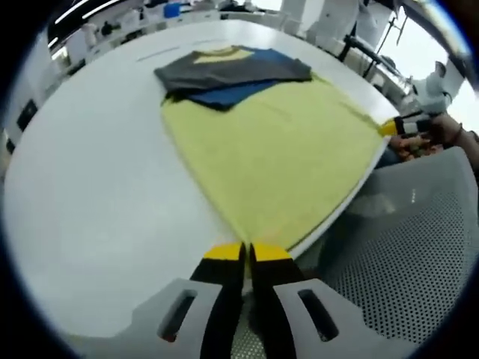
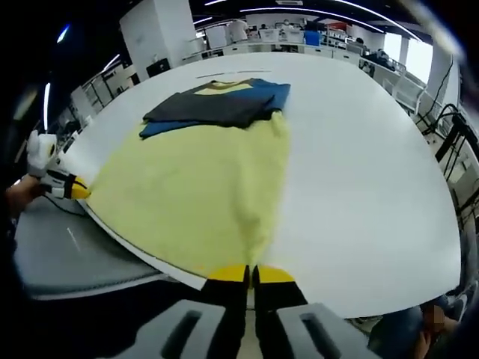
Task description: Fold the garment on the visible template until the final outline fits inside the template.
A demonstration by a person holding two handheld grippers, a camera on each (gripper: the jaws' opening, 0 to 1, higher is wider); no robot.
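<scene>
Yellow tips: both grippers are being shown w/ yellow-capped black jaws.
Left gripper [image 1: 247, 253]: jaws are being held pressed together, no gap visible; near corner of the yellow garment [image 1: 277, 157] is being pinched at the table edge, cloth running up from the tips.
Right gripper [image 2: 251, 274]: jaws likewise being held closed, tips touching; other near corner of the garment [image 2: 194, 202] is being gripped, fabric bunched into a narrow fold just above the tips.
Cross views: right gripper [image 1: 397, 127] is being seen at the garment's right edge in the left gripper view; left gripper [image 2: 71, 188] is being seen at the cloth's left edge in the right gripper view. A hand [image 1: 449, 133] is being seen behind the far gripper.
Garment: is being spread flat on the white table [image 1: 90, 187], near hem at the table edge, far end tucked under darker pieces.
Dark pieces: a grey cloth [image 1: 232, 71] is lying over a blue cloth [image 1: 232, 93] at the garment's far end; a yellow strip is showing beyond them.
Template: outline can't be told.
Surroundings: a grey perforated chair [image 1: 419, 254] is standing just beside the table edge, near the left gripper; desks and equipment are being seen blurred at the back.
</scene>
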